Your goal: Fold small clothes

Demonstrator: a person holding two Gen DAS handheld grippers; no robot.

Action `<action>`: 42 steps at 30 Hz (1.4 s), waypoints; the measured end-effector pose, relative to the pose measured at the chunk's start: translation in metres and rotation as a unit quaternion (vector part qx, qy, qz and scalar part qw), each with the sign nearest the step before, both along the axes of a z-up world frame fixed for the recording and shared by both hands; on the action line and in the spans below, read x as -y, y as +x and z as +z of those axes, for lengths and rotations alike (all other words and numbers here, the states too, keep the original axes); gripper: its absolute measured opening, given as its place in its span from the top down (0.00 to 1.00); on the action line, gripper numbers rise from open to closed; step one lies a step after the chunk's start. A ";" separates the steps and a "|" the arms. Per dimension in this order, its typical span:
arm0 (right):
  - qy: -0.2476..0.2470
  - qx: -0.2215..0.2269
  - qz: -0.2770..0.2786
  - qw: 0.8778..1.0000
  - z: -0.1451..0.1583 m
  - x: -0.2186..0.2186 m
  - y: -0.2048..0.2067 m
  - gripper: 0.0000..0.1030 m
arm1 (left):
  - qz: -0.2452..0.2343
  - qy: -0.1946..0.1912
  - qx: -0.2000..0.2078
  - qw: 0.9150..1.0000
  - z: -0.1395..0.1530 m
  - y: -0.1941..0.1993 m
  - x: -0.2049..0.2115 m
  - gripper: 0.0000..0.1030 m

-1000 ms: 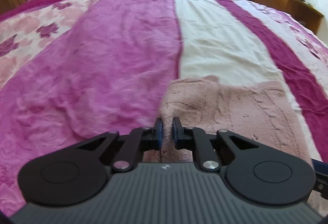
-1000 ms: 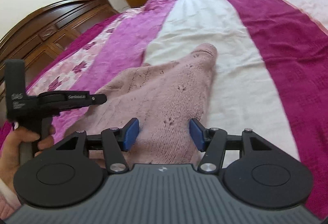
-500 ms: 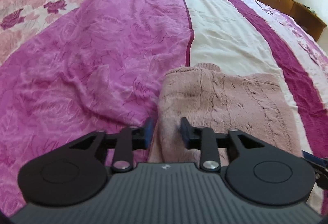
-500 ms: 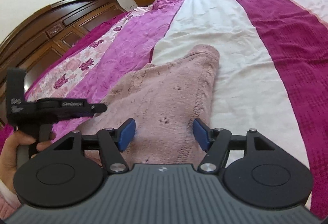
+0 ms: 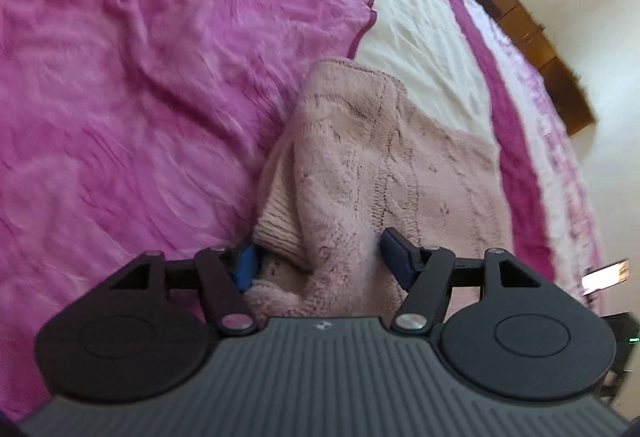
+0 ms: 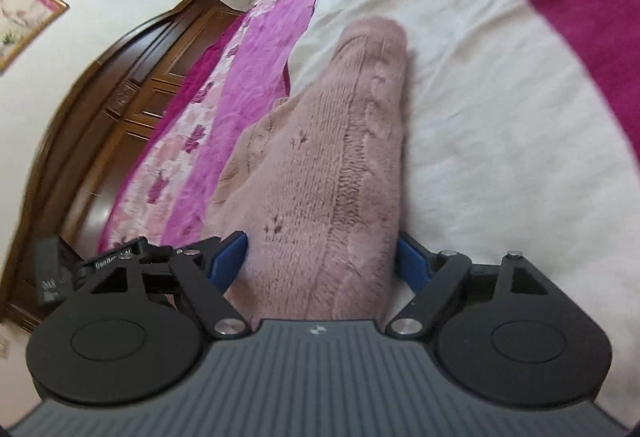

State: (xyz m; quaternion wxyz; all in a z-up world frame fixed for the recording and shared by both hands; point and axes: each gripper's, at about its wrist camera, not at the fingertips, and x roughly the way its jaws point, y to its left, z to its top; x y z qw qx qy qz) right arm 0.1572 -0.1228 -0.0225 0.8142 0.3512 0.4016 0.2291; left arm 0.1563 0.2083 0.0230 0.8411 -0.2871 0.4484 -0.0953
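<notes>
A pale pink knitted garment (image 5: 400, 165) lies folded on the bed, a ribbed cuff hanging at its near left corner. My left gripper (image 5: 318, 261) is open, its blue pads standing on either side of the near edge of the knit. In the right wrist view the same pink knitted garment (image 6: 332, 165) stretches away from me toward a rounded far end. My right gripper (image 6: 322, 259) is open too, with the near end of the garment lying between its blue pads. Part of the left gripper (image 6: 100, 265) shows at the left edge of that view.
The bed cover has a magenta satin band (image 5: 140, 97), a white stripe (image 6: 500, 125) and darker magenta stripes. A dark wooden headboard (image 6: 132, 89) rises at the left, low wooden cabinets (image 5: 532, 33) line the far side, and a framed picture (image 6: 24, 17) hangs on the wall.
My left gripper went from shut to open and dropped close over the garment's near edge. Both cameras tilted and moved lower toward the knit; the right gripper stayed open.
</notes>
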 end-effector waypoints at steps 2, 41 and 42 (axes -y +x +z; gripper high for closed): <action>0.014 -0.008 -0.001 1.000 -0.003 -0.002 0.007 0.19 | -0.001 -0.031 -0.001 1.000 -0.006 0.000 -0.001 0.37; -0.153 0.007 -0.031 0.988 0.049 0.090 -0.138 0.34 | -0.086 0.116 0.055 0.988 0.031 -0.137 0.109 0.43; -0.165 0.016 -0.034 0.986 0.054 0.089 -0.145 0.33 | -0.082 0.125 0.058 0.987 0.035 -0.141 0.109 0.43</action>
